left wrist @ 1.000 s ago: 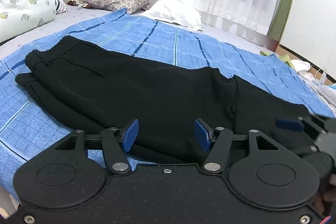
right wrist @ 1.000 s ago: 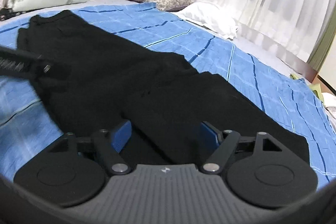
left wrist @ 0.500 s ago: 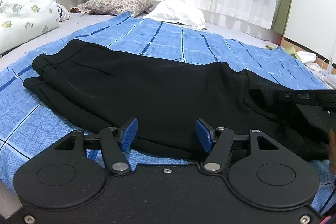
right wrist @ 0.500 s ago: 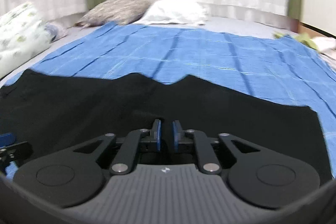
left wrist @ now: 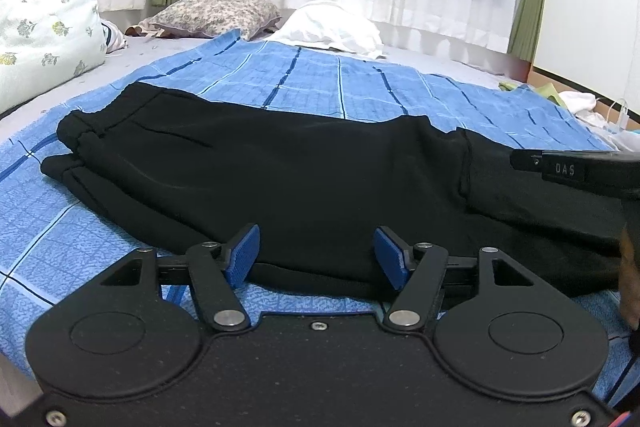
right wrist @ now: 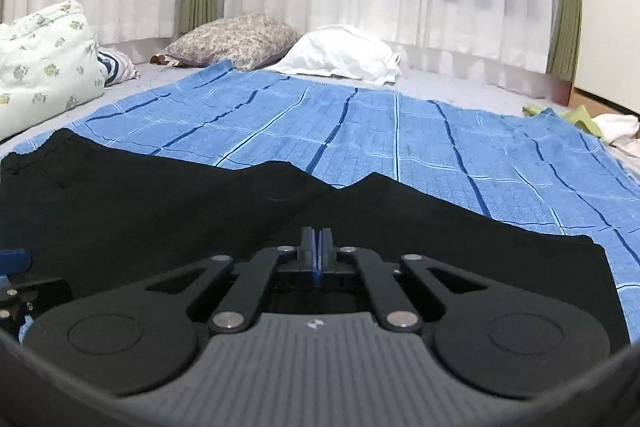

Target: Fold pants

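Note:
Black pants (left wrist: pixel 320 179) lie flat across a blue checked blanket (left wrist: pixel 320 87), with the waistband (left wrist: pixel 80 139) at the left. My left gripper (left wrist: pixel 316 257) is open and hovers low over the pants' near edge, its blue pads on either side of the hem line without pressing on it. In the right wrist view the pants (right wrist: pixel 160 211) fill the foreground. My right gripper (right wrist: pixel 316 245) is shut, pads together, on the near edge of the cloth, which creases toward the jaws. The right tool's black body (left wrist: pixel 576 171) juts in from the right of the left wrist view.
A floral duvet (left wrist: pixel 44 39) is piled at the left. A patterned pillow (left wrist: pixel 216 11) and a white pillow (left wrist: pixel 332 27) lie at the far side under white curtains. Loose clothes (left wrist: pixel 576 103) sit off the blanket's right corner. Bare blanket stretches beyond the pants.
The right gripper's jaws went from wide apart to fully shut on the pants' edge, and its view rolled level. The left gripper has barely moved and stays open.

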